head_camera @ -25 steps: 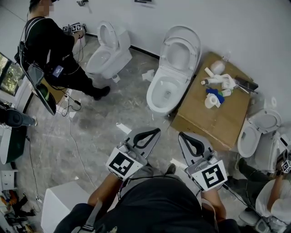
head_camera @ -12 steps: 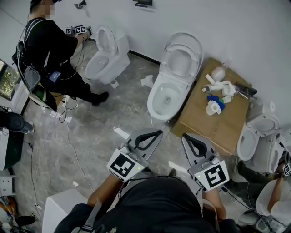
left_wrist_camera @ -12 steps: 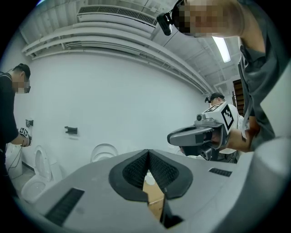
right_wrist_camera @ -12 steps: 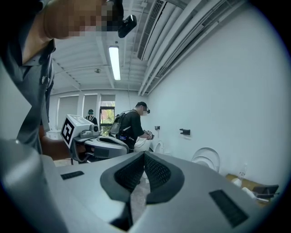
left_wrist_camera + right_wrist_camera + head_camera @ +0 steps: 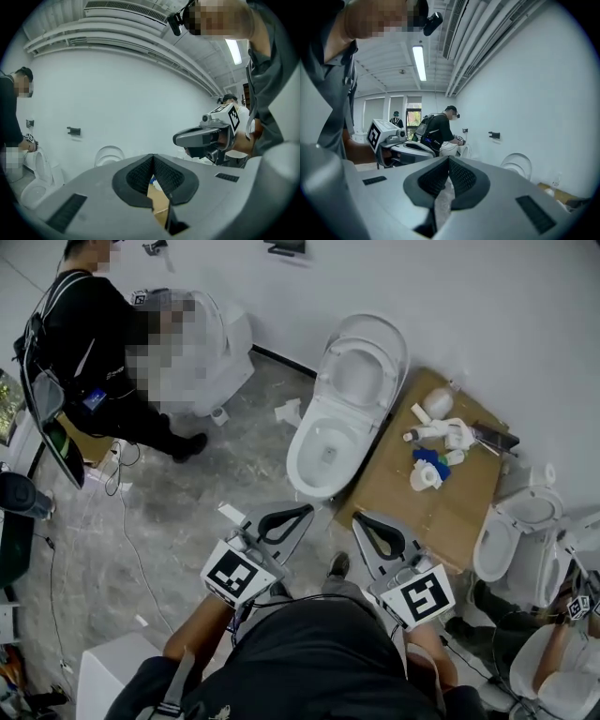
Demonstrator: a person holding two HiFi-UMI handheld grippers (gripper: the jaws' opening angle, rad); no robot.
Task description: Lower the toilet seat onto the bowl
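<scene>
Both claws are empty: the grey left gripper has its jaws pressed together on nothing, and the grey right gripper is the same. We hold both low, well apart from the white ceramic toilet bowl, which stands on the grey stone floor at the wall edge

The white oval plastic toilet seat is upright and leans back on the raised white lid, so lowering is not yet begun

Risks as we judge them:
- with the jaws together we can only nudge the seat, so it may tip past balance and slam onto the bowl rim
- a tip may catch the lid too and bring both down
- a brown cardboard sheet lies just beside the bowl with white and blue bottles near its far edge; stepping in we may slip on it or knock them over
- thin cables on the floor could trip us
</scene>
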